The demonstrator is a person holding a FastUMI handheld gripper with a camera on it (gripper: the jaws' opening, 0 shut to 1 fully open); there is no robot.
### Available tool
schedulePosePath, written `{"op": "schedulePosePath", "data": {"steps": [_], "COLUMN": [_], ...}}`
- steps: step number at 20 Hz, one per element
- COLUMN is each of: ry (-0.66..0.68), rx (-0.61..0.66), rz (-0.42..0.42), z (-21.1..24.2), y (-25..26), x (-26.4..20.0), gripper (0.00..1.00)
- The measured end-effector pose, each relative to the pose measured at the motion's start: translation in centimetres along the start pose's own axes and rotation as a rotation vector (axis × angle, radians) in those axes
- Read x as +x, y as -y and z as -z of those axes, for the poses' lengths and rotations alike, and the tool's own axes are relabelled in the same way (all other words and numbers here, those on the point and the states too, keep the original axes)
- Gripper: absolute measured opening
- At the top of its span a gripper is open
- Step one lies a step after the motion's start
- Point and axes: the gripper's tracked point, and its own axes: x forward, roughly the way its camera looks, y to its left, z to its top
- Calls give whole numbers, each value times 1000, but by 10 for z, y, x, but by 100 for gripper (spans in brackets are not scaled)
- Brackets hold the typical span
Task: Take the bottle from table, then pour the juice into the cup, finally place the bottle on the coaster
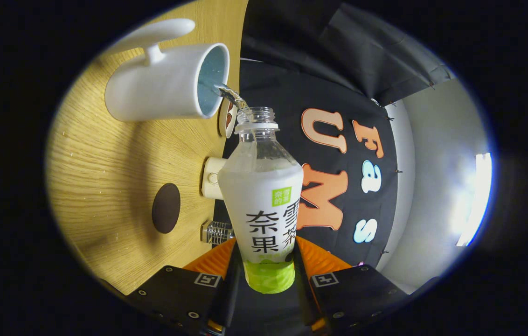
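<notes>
My gripper is shut on the lower body of a clear plastic bottle with a white and green label. The bottle is uncapped and tipped over on its side, its mouth pointing at the white mug beyond the fingers. A thin stream of pale juice runs from the bottle's mouth into the mug's blue-grey inside. The mug stands on the wooden table. A dark brown round coaster lies flat on the table, nearer the fingers than the mug and apart from it.
Along the table's back edge sit a small white boxy object and a small clear glass item, both partly hidden by the bottle. A round patterned disc shows just behind the mug. The black cloth wall rises beyond.
</notes>
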Motion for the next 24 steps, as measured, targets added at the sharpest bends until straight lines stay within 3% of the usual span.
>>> {"op": "schedulePosePath", "data": {"steps": [24], "ry": [42], "rx": [-107], "rz": [73], "z": [0], "y": [3], "x": [-1], "gripper": [56]}}
